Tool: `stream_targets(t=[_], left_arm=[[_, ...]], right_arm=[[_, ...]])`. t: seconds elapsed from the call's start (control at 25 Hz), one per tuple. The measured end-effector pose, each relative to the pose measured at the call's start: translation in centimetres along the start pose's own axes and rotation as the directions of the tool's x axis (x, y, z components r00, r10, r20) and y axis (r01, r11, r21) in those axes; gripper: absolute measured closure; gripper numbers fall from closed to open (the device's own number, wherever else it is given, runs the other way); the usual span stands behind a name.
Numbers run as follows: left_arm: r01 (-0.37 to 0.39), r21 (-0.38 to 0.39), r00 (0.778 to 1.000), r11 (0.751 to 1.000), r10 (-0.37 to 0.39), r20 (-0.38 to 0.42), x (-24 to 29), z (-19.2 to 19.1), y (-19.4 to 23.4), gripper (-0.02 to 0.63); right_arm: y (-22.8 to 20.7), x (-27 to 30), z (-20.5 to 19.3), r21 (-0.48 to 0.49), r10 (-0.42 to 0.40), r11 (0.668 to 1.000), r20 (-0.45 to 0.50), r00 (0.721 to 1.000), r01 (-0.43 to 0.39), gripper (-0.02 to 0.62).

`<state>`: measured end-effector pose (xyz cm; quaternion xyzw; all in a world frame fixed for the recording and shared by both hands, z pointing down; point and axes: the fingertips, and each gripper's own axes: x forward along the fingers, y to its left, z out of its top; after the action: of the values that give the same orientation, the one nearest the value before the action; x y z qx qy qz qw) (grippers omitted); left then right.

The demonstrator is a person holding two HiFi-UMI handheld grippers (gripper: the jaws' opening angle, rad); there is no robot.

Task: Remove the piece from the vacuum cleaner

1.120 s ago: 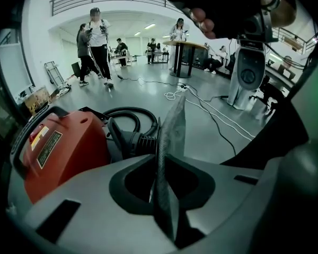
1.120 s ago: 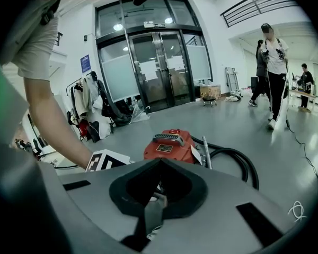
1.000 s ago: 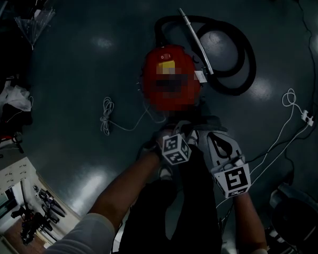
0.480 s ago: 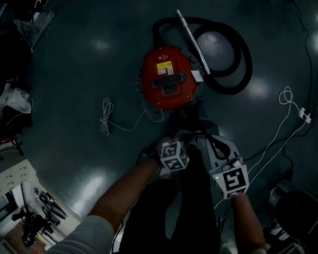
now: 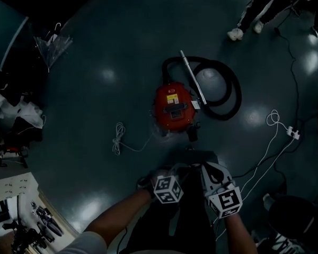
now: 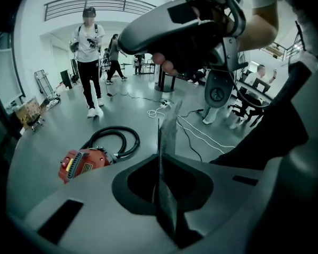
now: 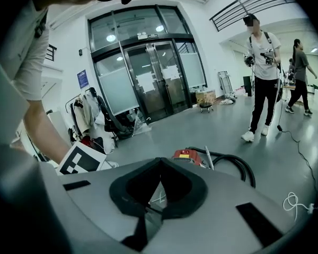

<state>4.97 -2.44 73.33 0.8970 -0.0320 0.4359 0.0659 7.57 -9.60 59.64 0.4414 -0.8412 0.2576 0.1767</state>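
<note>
The red vacuum cleaner [image 5: 174, 107] sits on the dark floor with its black hose [image 5: 225, 91] coiled to its right and a metal wand [image 5: 193, 77] lying across the coil. Both grippers hang close to my body, well short of the vacuum and high above the floor. My left gripper [image 5: 172, 169] is shut on a thin grey flat piece [image 6: 167, 157] that stands edge-on between its jaws. My right gripper [image 5: 208, 166] is beside it, shut and holding nothing. The vacuum cleaner [image 6: 85, 163] also shows in the left gripper view and, as a red body [image 7: 188, 155], in the right gripper view.
A white cable [image 5: 118, 139] lies left of the vacuum. A power strip [image 5: 292, 134] with white leads is on the right. A person's legs [image 5: 254, 9] stand at the top right. A clear umbrella [image 5: 53, 46] and clutter line the left edge. Glass doors [image 7: 148, 83] are behind.
The head view has pulled back: the vacuum now looks smaller and farther away. Both grippers sit lower in the frame, still side by side.
</note>
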Motion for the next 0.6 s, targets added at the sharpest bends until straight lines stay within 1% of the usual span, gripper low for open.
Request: stream_targets(t=[0.08, 0.2, 0.28, 0.4, 0.6], left_arm=[[0.007, 0.012, 1.000, 1.000, -0.007, 0.007, -3.1, 1.6, -1.5, 0.577], [0.007, 0.026, 1.000, 1.000, -0.007, 0.012, -7.4, 3.5, -3.5, 0.577], [-0.004, 0.022, 1.000, 1.000, 0.004, 0.020, -10.3, 4.7, -4.8, 0.577], [-0.019, 0.017, 0.999, 1.000, 0.018, 0.038, -14.6, 6.6, -7.0, 0.577], [-0.026, 0.016, 0.996, 1.000, 0.025, 0.083, -21.1, 9.6, -11.5, 0.577]], right_arm=[[2.0, -2.0, 2.1, 0.012, -0.003, 1.000, 0.013, 1.000, 0.003, 0.580], [4.8, -4.9, 4.7, -0.007, -0.017, 1.000, 0.042, 0.999, 0.018, 0.580], [6.5, -6.9, 6.1, -0.022, -0.028, 0.999, 0.051, 0.998, 0.029, 0.580], [9.0, -9.9, 8.2, -0.020, -0.045, 0.999, 0.064, 0.997, 0.047, 0.580], [14.2, -15.0, 12.1, -0.054, -0.045, 0.997, 0.116, 0.992, 0.052, 0.580]])
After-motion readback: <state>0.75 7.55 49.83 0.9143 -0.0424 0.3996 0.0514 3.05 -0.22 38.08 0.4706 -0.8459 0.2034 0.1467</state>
